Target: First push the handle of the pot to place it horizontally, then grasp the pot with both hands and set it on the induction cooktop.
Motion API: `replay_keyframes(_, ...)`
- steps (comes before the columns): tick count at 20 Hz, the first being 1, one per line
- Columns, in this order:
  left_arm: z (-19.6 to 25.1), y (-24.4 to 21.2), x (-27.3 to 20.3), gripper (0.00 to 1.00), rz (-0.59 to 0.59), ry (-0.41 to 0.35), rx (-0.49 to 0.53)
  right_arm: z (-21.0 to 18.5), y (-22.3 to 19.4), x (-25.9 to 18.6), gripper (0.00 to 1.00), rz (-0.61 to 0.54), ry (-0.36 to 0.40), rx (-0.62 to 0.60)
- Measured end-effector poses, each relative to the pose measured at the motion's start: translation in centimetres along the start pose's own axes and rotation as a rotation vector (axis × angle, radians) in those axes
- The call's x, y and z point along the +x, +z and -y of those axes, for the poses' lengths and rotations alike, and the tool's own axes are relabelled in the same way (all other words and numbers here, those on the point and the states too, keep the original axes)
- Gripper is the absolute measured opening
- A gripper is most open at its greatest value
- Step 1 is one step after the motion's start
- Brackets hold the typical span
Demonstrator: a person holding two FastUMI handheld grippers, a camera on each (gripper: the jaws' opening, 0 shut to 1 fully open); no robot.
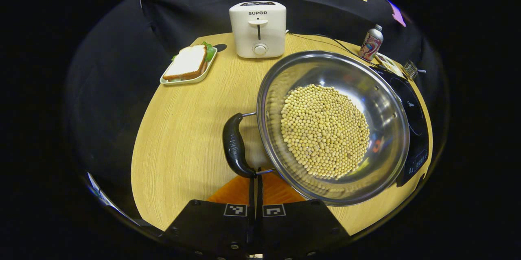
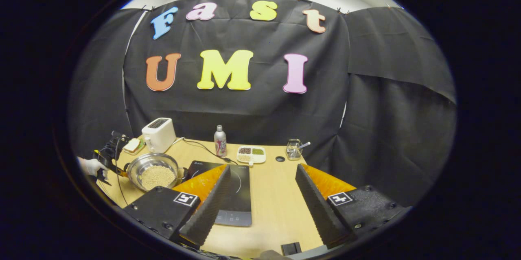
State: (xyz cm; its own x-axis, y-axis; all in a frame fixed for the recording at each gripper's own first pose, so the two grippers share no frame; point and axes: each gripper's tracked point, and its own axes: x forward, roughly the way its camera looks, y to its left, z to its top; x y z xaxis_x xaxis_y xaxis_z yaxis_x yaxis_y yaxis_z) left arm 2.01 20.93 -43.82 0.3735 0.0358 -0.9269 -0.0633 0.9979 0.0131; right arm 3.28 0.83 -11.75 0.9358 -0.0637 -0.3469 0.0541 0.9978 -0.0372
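Left gripper (image 1: 255, 174) sits low at the near edge of the wooden table (image 1: 183, 138), its fingers drawn together with hardly a gap; their tips reach the near end of the pot's black side handle (image 1: 235, 146), at its wire mount, though whether they pinch the wire cannot be told. The pot (image 1: 382, 101), a wide steel pan, holds a heap of soybeans (image 1: 324, 130). Its far side lies against or over the edge of the black induction cooktop (image 1: 413, 113); which of the two cannot be told.

Behind the pot: a white toaster (image 1: 258, 29), a tray with a sandwich (image 1: 188, 64) to its left, a metal bottle (image 1: 371, 43) to its right.

Right gripper (image 2: 260, 188) is held well back from the pot, fingers wide apart and holding nothing, with the cooktop (image 2: 234, 195) lying under and between them. In the right gripper view the pot (image 2: 154, 172) stands just left of the cooktop, with a gloved hand (image 2: 93, 166) holding the other tool beside it. A divided dish (image 2: 251, 154) and a small glass holder (image 2: 294, 149) stand at the table's far edge.
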Motion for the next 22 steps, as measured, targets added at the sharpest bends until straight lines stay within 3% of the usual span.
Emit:
replay_keyframes(7, -0.9, 1.9, 1.0, 0.0, 0.006, -0.002, -0.057, -0.2, 0.0, 0.1, 0.98, -0.004, -0.002, -0.012)
replay_keyframes(16, -1.7, 3.5, 1.9, 0.0, 0.01, 0.009, -0.04, -0.9, -0.2, 0.4, 0.98, -0.016, 0.006, -0.028)
replay_keyframes(17, -1.8, 3.5, 1.9, 0.1, 0.011, 0.009, -0.038, -1.0, -0.2, 0.4, 0.98, -0.017, 0.007, -0.028)
replay_keyframes(18, -1.8, 3.6, 1.9, 0.0, 0.012, 0.009, -0.036, -1.1, -0.1, 0.4, 0.98, -0.017, 0.01, -0.029)
replay_keyframes(22, -1.9, 4.1, 2.2, 0.0, 0.007, 0.012, -0.035, -1.8, -0.4, 0.6, 0.98, -0.027, 0.026, -0.031)
